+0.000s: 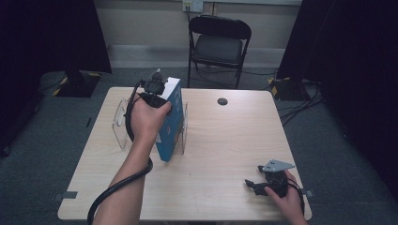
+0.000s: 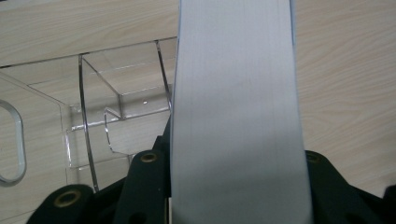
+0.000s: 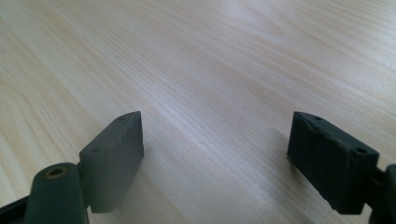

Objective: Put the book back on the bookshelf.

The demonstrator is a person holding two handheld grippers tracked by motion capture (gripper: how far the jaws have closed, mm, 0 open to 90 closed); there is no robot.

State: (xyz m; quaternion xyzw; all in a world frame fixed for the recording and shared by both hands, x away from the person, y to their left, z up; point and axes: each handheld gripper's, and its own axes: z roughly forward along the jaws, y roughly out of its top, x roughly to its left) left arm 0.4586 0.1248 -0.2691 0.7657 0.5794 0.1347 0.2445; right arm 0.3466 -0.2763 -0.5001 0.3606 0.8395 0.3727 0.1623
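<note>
At the far left of the table (image 1: 225, 140) stands a clear acrylic holder (image 1: 123, 123), its curved walls and dividers upright on the light wood. Your left gripper (image 1: 157, 93) comes down from above onto the top edge of a blue book (image 1: 170, 123), and its jaws are clamped on it: in the left gripper view the book's pale page block (image 2: 236, 112) runs straight up between the two black jaws, pressed on both sides. The book stands on end, tilted a little, its lower corner near the middle of the table and its side against the holder's right-hand wall. Whether its bottom edge rests on the table or hangs just above it, you cannot tell. A black cable (image 1: 112, 192) trails from that gripper along your forearm.

Farther right, a small dark round grommet (image 1: 222, 101) sits in the table near its far edge. Your right gripper (image 1: 251, 183) lies low at the near right corner, well apart from the book, its jaws spread wide with bare wood between them.
</note>
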